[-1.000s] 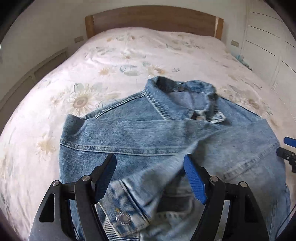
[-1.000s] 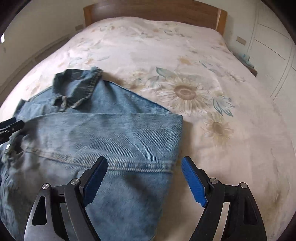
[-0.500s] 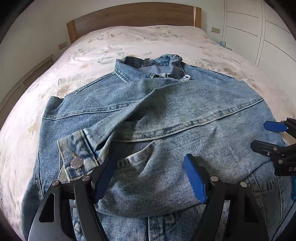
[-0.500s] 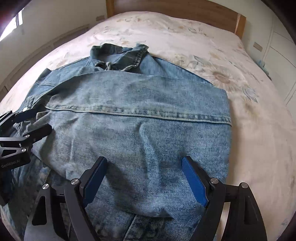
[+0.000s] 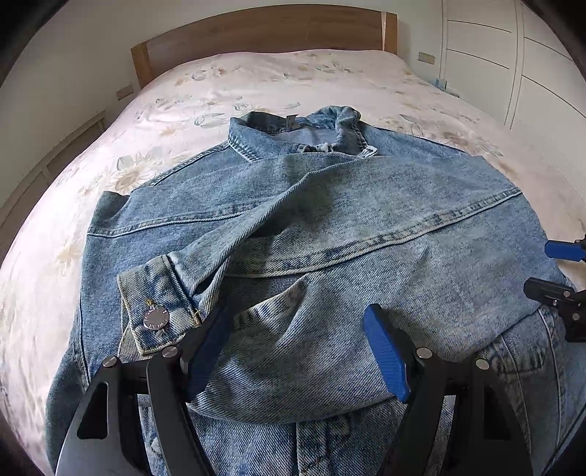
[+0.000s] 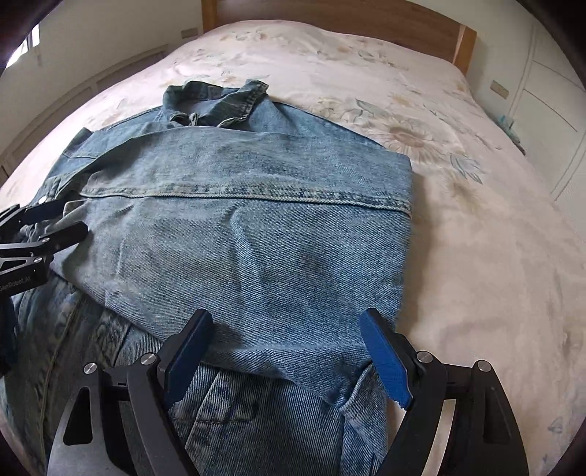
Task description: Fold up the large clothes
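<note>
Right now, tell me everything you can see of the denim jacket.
The denim jacket is faded blue, washed-looking cotton twill, lying flat on the floral bedspread, collar toward the headboard. Both sides are folded inward; a sleeve crosses the top, its buttoned cuff near the left claw. The right claw hovers open over its near folded edge.

Was a wide bed (image 5: 329, 77) with a wooden headboard (image 5: 263, 34), covered by a pale spread printed with sunflowers (image 6: 406, 139). Lay directly on it a blue denim jacket (image 5: 329, 227), collar (image 5: 293, 128) toward the headboard, sleeves folded across the body, one buttoned cuff (image 5: 154, 311) uppermost at the near left.
</note>
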The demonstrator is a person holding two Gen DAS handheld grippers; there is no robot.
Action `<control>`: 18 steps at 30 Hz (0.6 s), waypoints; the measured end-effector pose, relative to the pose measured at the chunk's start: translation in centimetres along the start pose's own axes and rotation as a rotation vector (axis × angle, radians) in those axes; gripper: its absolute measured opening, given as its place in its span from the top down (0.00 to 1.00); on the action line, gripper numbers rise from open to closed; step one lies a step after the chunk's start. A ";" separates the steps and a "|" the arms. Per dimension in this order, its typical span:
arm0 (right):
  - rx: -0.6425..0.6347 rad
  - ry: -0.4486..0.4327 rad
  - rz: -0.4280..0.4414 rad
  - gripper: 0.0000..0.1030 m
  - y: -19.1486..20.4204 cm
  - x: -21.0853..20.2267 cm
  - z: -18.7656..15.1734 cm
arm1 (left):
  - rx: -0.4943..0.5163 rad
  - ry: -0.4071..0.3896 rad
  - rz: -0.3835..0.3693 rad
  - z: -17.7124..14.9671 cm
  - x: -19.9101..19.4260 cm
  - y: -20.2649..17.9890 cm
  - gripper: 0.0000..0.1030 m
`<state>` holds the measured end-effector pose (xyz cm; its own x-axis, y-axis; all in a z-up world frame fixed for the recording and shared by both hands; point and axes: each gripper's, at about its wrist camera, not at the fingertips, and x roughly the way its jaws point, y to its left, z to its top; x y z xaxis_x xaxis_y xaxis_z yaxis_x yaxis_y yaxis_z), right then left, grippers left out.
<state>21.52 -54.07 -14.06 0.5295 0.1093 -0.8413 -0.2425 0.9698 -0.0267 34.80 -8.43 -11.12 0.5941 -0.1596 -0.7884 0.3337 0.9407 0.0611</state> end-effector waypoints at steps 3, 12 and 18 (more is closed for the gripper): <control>0.006 -0.018 0.007 0.18 0.5 -0.6 0.3 | 0.003 -0.001 0.002 -0.1 -0.1 0.0 0.31; -0.014 0.010 0.026 0.19 2.4 0.6 0.4 | 0.021 0.016 0.010 -0.5 -0.5 0.1 0.31; -0.007 0.018 -0.043 0.19 1.1 -0.8 -0.4 | 0.027 0.021 0.023 -1.0 -1.9 -0.1 0.31</control>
<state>20.48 -53.21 -13.60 0.5244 0.0637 -0.8491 -0.2261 0.9718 -0.0667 32.95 -7.91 -10.20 0.5863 -0.1310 -0.7994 0.3400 0.9355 0.0960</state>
